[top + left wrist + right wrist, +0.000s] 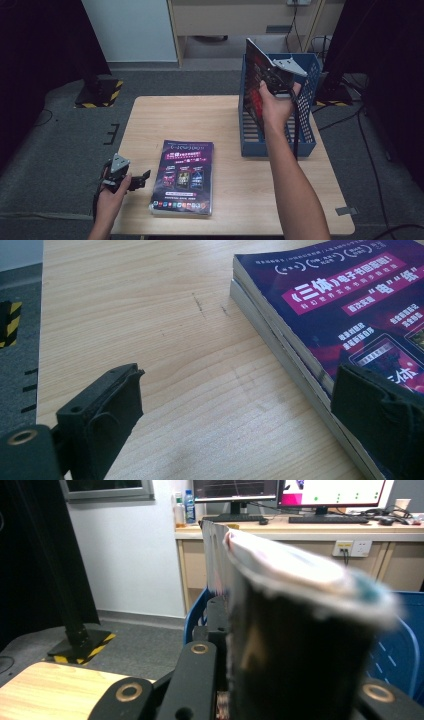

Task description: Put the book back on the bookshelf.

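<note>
My right gripper [274,82] is shut on a dark-covered book [254,82], held upright and tilted over the left part of a blue slatted basket [306,142] at the table's back right. In the right gripper view the book [300,620] stands blurred between my jaws [285,690], with the basket's blue wall [395,645] behind it. A stack of purple-covered books [184,175] lies flat near the front middle of the table. My left gripper [141,181] rests open just left of that stack. In the left gripper view its jaws [240,375] stand wide apart, the right one over the stack's edge [350,305].
The wooden table [150,120] has bare surface at the left and back. Its front edge runs just below the stack. A black stand with a yellow-striped base [97,92] is on the floor at the back left. A desk with monitors [280,490] stands behind.
</note>
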`<state>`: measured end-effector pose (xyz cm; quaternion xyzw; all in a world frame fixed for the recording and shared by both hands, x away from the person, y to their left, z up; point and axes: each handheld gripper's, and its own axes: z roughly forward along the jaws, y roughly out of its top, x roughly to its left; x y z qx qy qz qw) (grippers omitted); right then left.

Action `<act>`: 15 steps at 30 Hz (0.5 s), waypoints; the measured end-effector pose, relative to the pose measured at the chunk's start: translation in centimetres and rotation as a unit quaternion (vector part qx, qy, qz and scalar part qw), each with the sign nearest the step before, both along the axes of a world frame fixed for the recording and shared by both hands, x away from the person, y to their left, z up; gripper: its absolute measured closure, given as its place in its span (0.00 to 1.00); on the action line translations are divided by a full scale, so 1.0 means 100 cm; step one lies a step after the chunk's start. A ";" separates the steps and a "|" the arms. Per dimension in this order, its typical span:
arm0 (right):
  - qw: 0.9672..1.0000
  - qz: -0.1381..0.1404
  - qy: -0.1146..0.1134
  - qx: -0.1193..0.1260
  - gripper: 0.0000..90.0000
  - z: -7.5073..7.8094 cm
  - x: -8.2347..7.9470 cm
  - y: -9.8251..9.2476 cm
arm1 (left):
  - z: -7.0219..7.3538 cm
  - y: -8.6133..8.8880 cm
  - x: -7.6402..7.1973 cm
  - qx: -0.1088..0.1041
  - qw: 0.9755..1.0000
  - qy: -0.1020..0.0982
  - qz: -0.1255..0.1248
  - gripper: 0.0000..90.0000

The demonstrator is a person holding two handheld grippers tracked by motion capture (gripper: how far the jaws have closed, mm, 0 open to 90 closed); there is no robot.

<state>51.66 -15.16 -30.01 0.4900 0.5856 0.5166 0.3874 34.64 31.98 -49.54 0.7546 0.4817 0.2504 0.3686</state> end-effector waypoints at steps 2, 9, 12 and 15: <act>1.000 -0.004 -0.003 0.003 0.96 -0.003 0.000 0.000 | 0.000 0.000 0.000 0.002 1.000 0.001 -0.001 0.06; 1.000 -0.006 -0.007 0.014 0.96 -0.016 0.001 0.001 | 0.000 -0.001 0.000 0.002 1.000 0.001 -0.002 0.06; 1.000 -0.006 -0.007 0.014 0.96 -0.020 0.002 0.002 | 0.000 -0.001 0.001 0.003 1.000 0.002 -0.002 0.06; 1.000 -0.006 -0.007 0.016 0.96 -0.024 0.002 0.003 | 0.000 -0.001 0.001 0.004 1.000 0.002 -0.003 0.06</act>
